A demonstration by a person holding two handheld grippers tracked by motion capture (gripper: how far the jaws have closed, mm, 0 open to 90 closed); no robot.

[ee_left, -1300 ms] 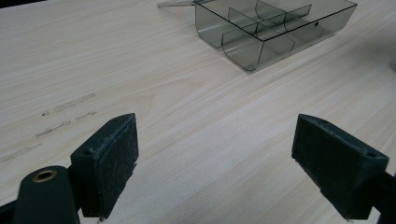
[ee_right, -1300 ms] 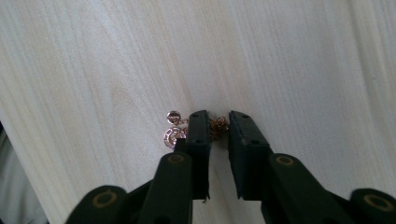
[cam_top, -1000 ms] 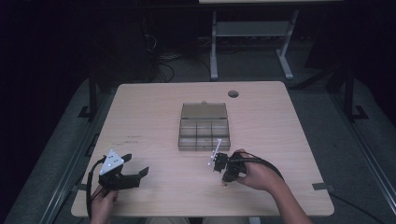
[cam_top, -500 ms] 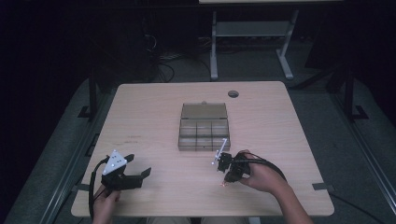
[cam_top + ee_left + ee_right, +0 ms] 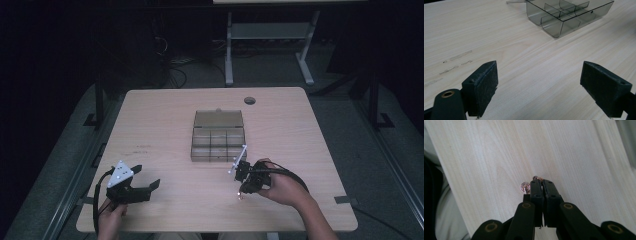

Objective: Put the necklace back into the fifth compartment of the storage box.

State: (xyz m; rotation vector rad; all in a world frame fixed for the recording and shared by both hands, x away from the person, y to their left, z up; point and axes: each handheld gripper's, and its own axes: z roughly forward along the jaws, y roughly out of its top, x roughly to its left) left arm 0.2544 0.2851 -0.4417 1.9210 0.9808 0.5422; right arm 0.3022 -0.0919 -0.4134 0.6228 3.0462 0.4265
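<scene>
My right gripper [image 5: 539,180] points down at the wooden table [image 5: 165,115] with its jaws pressed together. A small shiny metal piece [image 5: 525,187], coppery and with a tiny ring, is pinched at their tips; it sticks out beside the left jaw. From above, the right gripper [image 5: 245,184] sits just in front of the smoky clear compartment box [image 5: 218,137], which lies open with its lid folded back. My left gripper [image 5: 148,184] hovers near the front left corner, open with nothing between its pads [image 5: 484,87]. The box [image 5: 566,15] lies ahead of it, far off.
A round cable hole [image 5: 249,100] marks the table's far side. A white-legged stand [image 5: 270,45] is on the floor beyond the table. Bare wood lies between the two grippers and left of the box.
The right gripper has edged slightly to the right, jaws staying together. The left gripper has kept still.
</scene>
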